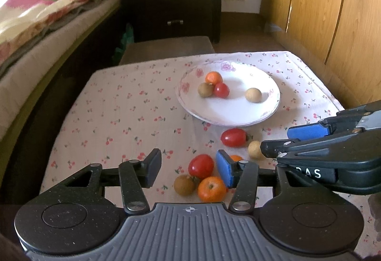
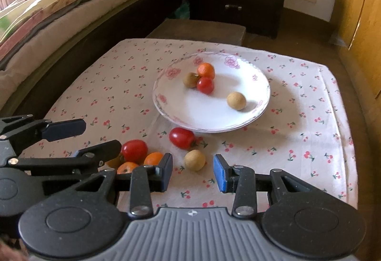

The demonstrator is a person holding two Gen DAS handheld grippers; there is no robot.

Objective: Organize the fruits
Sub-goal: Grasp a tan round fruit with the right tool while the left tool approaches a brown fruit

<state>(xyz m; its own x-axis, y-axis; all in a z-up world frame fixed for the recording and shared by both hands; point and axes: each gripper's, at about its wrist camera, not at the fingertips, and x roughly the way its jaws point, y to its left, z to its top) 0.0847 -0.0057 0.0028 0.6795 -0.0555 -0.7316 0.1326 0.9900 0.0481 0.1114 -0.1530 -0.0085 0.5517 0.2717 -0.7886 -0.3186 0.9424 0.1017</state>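
A white flowered plate [image 1: 228, 121] [image 2: 209, 128] holds an orange, a red tomato and two brown fruits. Loose on the cherry-print cloth lie a long red tomato [image 1: 233, 137] [image 2: 182, 137] and a tan round fruit [image 1: 254, 149] [image 2: 194, 160]. Nearer are a red tomato [image 1: 201, 165] [image 2: 134, 150], a brown fruit [image 1: 184, 184] and an orange [image 1: 212, 189]. My left gripper [image 1: 189, 171] [image 2: 101, 135] stands open over this near cluster, its pads touching nothing. My right gripper [image 2: 193, 172] [image 1: 283, 141] is open just short of the tan fruit.
The cloth-covered table [image 2: 309, 118] ends close at the right and far sides. A bed [image 1: 35, 29] runs along the left, a dark drawer chest [image 1: 176, 3] stands behind, and a wooden wardrobe [image 1: 333, 10] is on the right. The two grippers sit close side by side.
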